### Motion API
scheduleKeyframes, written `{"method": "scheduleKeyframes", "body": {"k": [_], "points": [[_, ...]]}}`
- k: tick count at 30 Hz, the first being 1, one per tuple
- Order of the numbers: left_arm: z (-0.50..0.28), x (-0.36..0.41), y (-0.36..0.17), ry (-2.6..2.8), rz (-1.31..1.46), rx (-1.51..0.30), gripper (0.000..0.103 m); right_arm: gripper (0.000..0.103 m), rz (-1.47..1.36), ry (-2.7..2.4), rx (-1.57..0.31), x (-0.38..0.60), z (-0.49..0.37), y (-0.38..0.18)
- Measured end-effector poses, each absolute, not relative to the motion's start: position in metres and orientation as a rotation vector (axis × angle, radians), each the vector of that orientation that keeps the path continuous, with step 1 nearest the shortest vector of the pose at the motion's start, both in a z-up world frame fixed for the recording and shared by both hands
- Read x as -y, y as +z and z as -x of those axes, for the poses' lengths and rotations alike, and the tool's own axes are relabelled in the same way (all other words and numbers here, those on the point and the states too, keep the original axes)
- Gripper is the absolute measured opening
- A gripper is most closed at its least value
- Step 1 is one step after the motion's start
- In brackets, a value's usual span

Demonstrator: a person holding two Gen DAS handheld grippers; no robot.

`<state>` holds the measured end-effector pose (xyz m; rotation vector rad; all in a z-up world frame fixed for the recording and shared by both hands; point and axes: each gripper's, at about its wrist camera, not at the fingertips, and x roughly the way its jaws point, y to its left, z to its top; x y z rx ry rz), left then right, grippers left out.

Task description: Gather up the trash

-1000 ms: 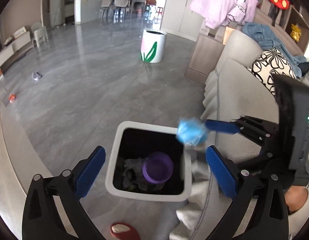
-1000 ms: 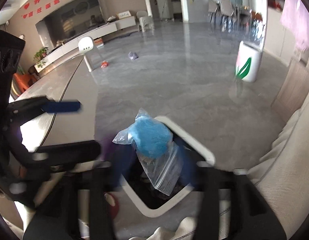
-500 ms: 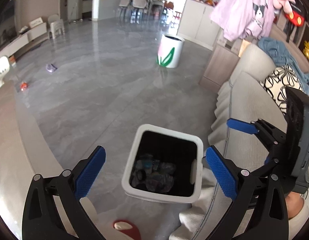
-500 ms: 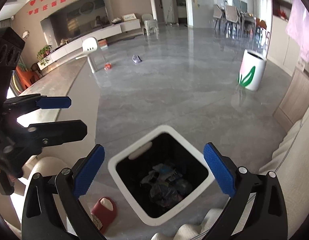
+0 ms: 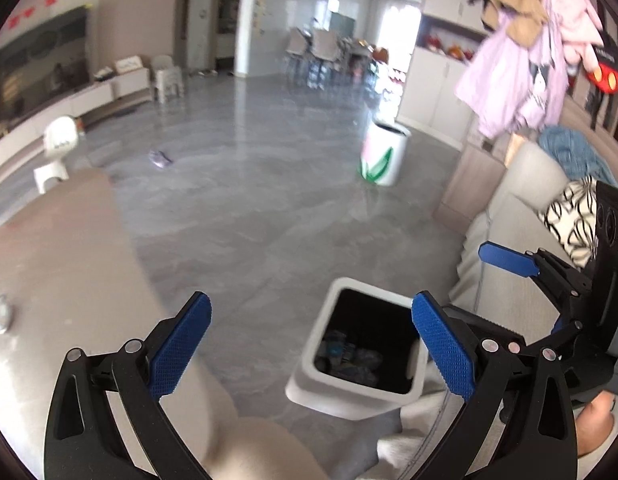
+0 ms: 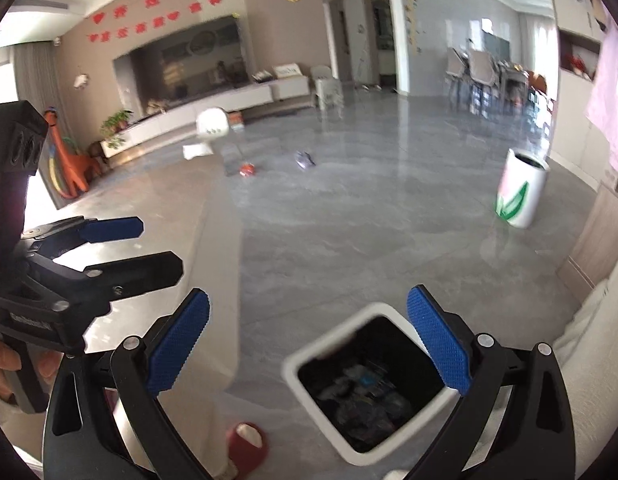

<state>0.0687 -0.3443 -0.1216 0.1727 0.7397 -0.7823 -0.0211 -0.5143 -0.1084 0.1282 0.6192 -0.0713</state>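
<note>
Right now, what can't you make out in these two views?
- Bin contents: dark, blurred in both views.
- Small floor scraps: too small and blurred to identify.
- Red item, right view: cut off by the left finger and the frame edge.
- Table object, left view: blurred at the edge.

I see the white square trash bin point(image 5: 305, 364) standing upright on the grey floor point(image 5: 245, 216), its dark inside holding crumpled trash point(image 6: 365, 396), with two small scraps point(image 6: 305, 159) lying far off.
</note>
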Motion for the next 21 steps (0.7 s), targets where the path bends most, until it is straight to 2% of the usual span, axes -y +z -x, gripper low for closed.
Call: {"method": "scheduleKeyframes", "body": {"k": [10,21], "points": [[-0.067,0.233,-0.081,-0.546,-0.026,-0.663,0.098,0.099,-0.055,0.138,-0.530,0.406,-0.006,-0.065],[-0.055,0.130,-0.057,-0.305,0.062,-0.588,0.098,0.099,0.034,0.335,-0.462,0.302,-0.026,-0.045]]}}
